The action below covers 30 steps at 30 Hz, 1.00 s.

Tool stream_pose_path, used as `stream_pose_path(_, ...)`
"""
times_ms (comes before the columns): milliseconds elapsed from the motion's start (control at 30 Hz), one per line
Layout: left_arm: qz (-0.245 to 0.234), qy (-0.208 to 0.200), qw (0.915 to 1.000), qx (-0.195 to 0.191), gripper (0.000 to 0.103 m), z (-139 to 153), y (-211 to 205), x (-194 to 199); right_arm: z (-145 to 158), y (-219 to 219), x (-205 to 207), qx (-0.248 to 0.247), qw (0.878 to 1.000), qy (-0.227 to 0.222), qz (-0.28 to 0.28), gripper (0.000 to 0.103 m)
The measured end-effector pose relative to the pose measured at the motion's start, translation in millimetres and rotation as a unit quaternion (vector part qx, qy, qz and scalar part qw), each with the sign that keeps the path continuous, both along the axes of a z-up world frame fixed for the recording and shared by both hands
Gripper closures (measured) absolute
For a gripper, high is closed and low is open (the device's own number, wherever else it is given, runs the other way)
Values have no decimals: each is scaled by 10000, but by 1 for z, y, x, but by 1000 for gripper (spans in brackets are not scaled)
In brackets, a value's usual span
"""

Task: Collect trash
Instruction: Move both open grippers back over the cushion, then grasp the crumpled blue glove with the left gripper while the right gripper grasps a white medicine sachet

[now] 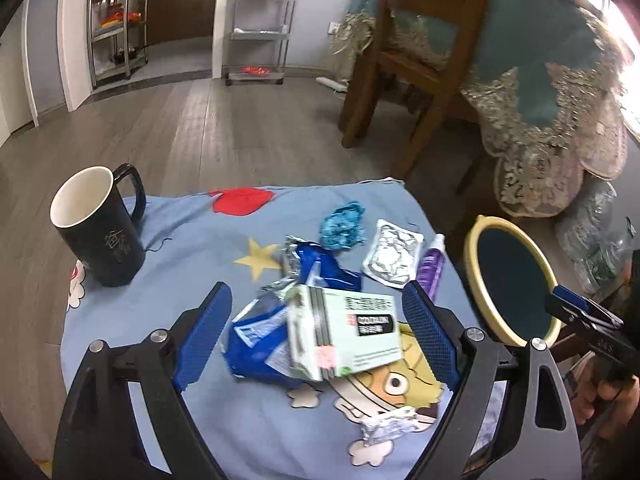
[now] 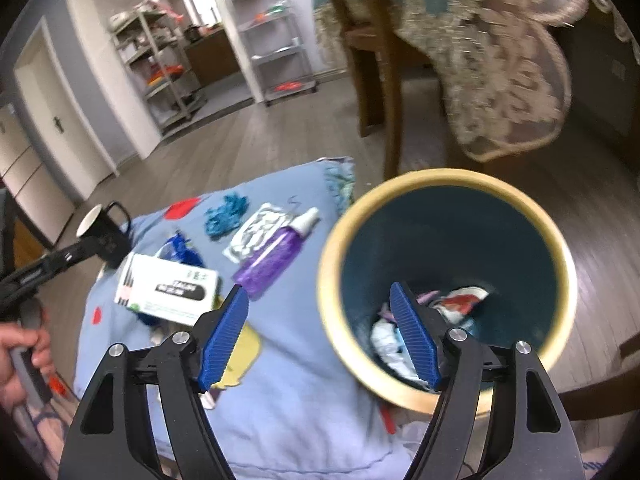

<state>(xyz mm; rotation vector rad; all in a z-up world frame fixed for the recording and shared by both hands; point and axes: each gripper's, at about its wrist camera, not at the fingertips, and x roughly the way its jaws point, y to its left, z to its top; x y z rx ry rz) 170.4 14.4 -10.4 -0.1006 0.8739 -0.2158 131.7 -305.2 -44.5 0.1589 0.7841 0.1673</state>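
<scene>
Trash lies on a blue cartoon cloth (image 1: pixel 192 236): a white-green box (image 1: pixel 352 328) on a blue wrapper (image 1: pixel 256 344), a crumpled blue paper (image 1: pixel 344 226), a silver foil pack (image 1: pixel 394 258), and a small white wad (image 1: pixel 384 426). My left gripper (image 1: pixel 317 288) is open, its fingers standing wide on either side of the box without touching it. In the right wrist view my right gripper (image 2: pixel 318 288) is open and empty, straddling the near rim of a yellow-rimmed bin (image 2: pixel 440 178). Several crumpled scraps (image 2: pixel 388 340) lie in the bin's bottom.
A black mug (image 1: pixel 100 232) stands at the cloth's left edge and a purple spray bottle (image 1: pixel 430 266) lies by the foil pack. A wooden chair (image 1: pixel 416 64) and a lace-draped table (image 1: pixel 560 92) stand behind the bin (image 1: pixel 472 248). Metal shelves (image 1: pixel 260 20) line the far wall.
</scene>
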Motion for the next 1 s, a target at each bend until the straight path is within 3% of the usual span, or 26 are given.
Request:
stream_pose_path(400, -203, 362, 9990, -153, 19, -20, -4, 76, -3, 53, 54, -100, 9974, 271, 664, 29)
stream_pose_path(533, -523, 563, 9970, -101, 21, -29, -23, 112, -10, 64, 63, -29, 9969, 370, 692, 29)
stream_pose_path(700, -1043, 1009, 9889, 310, 38, -48, -61, 150, -20, 70, 70, -95, 9959, 496, 745, 29)
stream_pose_path(900, -1409, 1543, 9749, 774, 45, -82, -90, 177, -29, 71, 73, -95, 9951, 580, 797, 29)
stream_pose_path(967, -1465, 1623, 9719, 870, 52, -89, -94, 179, -32, 74, 71, -89, 9944, 604, 868, 29)
stream_pose_path(1000, -1535, 1659, 9695, 946, 61, -93, -98, 178, -33, 75, 70, -74, 9938, 631, 915, 29)
